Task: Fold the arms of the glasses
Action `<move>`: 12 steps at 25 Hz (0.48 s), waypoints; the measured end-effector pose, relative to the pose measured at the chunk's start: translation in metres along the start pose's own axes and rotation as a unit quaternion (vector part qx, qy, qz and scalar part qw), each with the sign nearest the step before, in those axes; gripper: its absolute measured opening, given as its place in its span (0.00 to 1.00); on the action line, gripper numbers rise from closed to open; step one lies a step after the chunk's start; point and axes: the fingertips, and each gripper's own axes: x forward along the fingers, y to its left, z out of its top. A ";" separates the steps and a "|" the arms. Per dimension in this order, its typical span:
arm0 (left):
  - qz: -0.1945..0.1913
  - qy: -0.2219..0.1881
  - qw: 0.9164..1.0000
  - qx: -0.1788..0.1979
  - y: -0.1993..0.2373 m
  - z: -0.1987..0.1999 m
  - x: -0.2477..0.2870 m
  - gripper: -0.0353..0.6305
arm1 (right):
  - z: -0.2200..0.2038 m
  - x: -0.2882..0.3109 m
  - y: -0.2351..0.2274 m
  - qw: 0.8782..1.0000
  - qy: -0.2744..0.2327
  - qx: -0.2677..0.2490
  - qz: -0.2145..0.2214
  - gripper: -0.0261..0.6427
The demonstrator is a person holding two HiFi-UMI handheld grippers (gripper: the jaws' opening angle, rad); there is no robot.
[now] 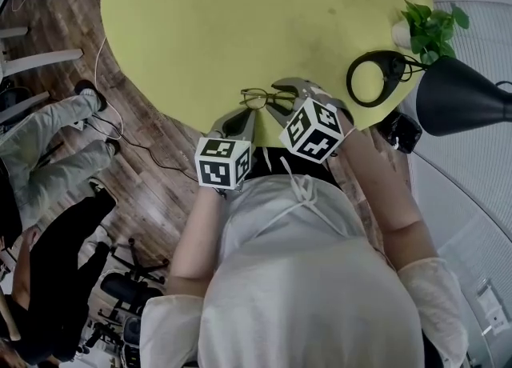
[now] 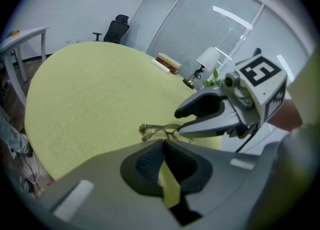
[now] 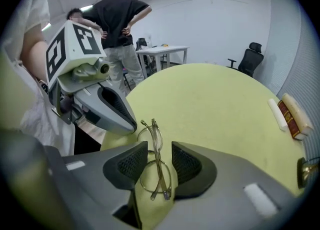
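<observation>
Head view: glasses [image 1: 264, 98] are lying on the yellow-green round table [image 1: 240, 22], close to its near edge, straight ahead of the person. The left gripper [image 1: 238, 123] is hanging at the table edge just beside the glasses' left end; the right gripper [image 1: 293, 91] is reaching over their right end. A black lamp [image 1: 460, 94] and a small plant [image 1: 432, 26] are sitting at the table's right side. Left gripper view: the left gripper [image 2: 162, 146] is showing its jaws drawn together at the tips, with nothing between them, only table showing through a thin slit. The glasses [image 2: 157, 131] are resting just past those tips, with the right gripper [image 2: 220, 116] over their far end. Right gripper view: the right gripper [image 3: 156, 161] is standing with jaws apart, the glasses [image 3: 156, 174] lying flat between them, apparently clear of both pads. The arms are looking laid along the front frame. The left gripper [image 3: 107, 109] is hovering beside the far lens.
</observation>
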 end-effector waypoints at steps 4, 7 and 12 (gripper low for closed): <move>0.001 -0.039 0.999 0.034 -0.012 0.025 -0.019 0.06 | 0.009 -0.032 -0.007 0.996 -0.047 0.063 -0.049 0.13; 0.001 -0.083 0.994 0.071 -0.024 0.056 -0.040 0.06 | 0.015 -0.065 -0.018 0.982 -0.090 0.125 -0.107 0.04; 0.018 -0.195 0.969 0.150 -0.047 0.120 -0.091 0.06 | 0.033 -0.131 -0.033 0.939 -0.193 0.181 -0.221 0.04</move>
